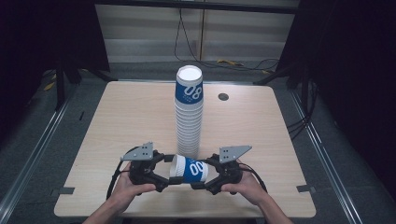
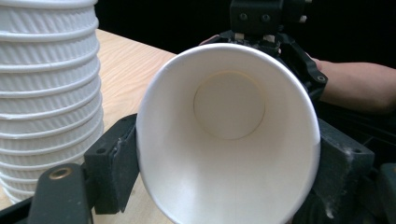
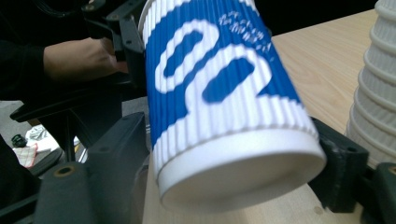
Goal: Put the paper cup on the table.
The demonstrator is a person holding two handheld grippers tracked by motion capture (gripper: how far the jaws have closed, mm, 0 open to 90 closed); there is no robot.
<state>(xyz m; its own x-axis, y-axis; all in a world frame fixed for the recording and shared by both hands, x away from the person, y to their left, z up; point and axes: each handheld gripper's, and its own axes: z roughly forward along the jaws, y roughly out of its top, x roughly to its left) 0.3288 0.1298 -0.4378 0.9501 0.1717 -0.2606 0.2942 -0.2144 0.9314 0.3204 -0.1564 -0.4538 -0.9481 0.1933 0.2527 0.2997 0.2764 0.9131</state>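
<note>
Lying sideways at lower centre of the high view, a blue-and-white paper cup (image 1: 189,169) spans both grippers. Left gripper (image 1: 164,177) jaws clamp its open rim; right gripper (image 1: 204,181) jaws clamp its base, before the cup stack (image 1: 189,112) on the table (image 1: 116,121).

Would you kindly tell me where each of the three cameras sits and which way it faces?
High view: above the person's side, looking forward and down on the table; forearms and both hands show.
Left gripper view: rides the left hand-held gripper, looking into the cup's open mouth; the other hand shows behind.
Right gripper view: rides the right hand-held gripper, looking at the cup's base; the other hand shows behind.
Shared: all three show the cup and the cup stack.
</note>
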